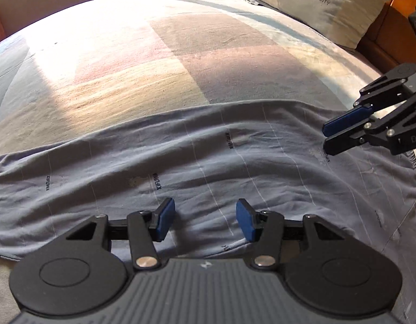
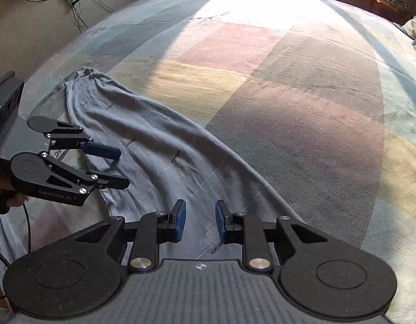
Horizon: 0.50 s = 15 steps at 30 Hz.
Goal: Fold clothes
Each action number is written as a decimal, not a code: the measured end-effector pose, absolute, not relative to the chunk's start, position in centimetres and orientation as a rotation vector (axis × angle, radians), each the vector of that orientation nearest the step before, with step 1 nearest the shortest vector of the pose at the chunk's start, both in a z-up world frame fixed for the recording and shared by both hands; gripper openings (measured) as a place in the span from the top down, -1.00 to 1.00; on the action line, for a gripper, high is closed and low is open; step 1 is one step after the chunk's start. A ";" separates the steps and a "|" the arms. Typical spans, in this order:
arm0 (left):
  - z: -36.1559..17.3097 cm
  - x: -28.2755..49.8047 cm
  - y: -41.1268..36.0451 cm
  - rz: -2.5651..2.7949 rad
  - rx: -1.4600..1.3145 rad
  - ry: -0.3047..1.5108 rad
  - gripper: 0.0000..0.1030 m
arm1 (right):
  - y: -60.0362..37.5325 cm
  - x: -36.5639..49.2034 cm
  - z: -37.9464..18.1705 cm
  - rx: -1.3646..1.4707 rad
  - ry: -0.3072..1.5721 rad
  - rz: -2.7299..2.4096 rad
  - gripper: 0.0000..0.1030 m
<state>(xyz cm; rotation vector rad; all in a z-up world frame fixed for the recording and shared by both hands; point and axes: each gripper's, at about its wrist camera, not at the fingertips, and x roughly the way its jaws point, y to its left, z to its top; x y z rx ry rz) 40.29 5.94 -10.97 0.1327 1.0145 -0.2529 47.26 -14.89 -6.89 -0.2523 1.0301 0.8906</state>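
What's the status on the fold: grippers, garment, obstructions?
Left gripper open, empty. Right gripper open, empty. Grey garment lying long and wrinkled on the bed. Nothing in the way.

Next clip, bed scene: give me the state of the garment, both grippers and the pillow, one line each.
Grey garment: lying wrinkled in a long strip on the bedspread, no further fold begun, held by neither gripper.
Left gripper: open, fingers apart above the garment, nothing between them.
Right gripper: open, a narrower gap, empty, over the garment.
Pillow: lying at the head of the bed, untouched.
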 end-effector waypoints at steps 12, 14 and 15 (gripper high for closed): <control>-8.8 39.7 8.4 -0.237 0.111 0.972 -0.14 | -11.4 41.5 -8.1 -0.231 1.033 0.962 0.38; -9.9 40.9 8.1 -0.235 0.072 0.989 -0.14 | -11.1 42.4 -8.7 -0.201 1.039 0.919 0.38; -10.3 40.8 8.1 -0.234 0.067 1.009 -0.15 | -11.0 42.8 -9.2 -0.185 1.061 0.905 0.37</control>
